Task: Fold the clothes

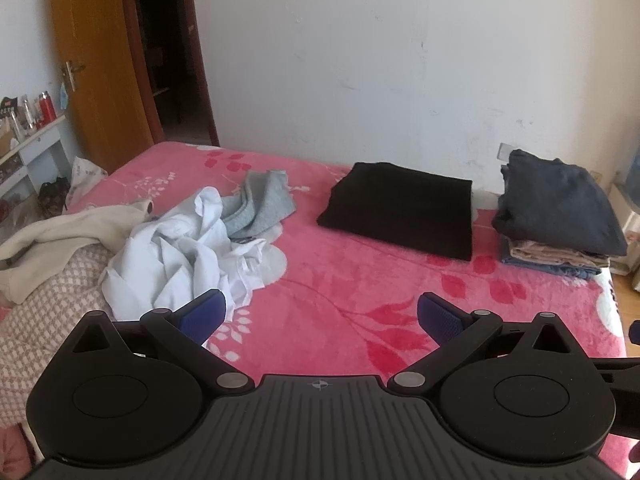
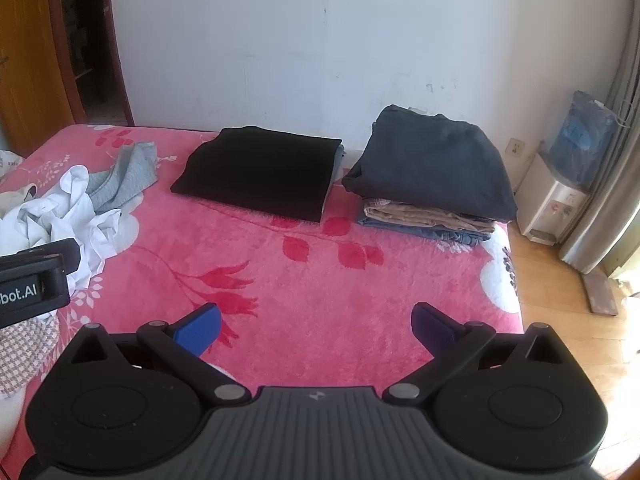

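Pink floral bed under everything. On its far right, stack of folded clothes; beside it, folded black garment. At left, crumpled white shirt touching grey garment. Left gripper and right gripper both spread wide, holding nothing, above bare blanket.

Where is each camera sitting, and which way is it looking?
Left wrist: sits on the left gripper, fingers open, facing across the pink bed toward the crumpled white garment and the wall.
Right wrist: sits on the right gripper, fingers open, facing the bed's right side and the clothes stack; part of the left gripper shows at its left edge.
Shared: both see the folded black garment, the stack and the white garment.
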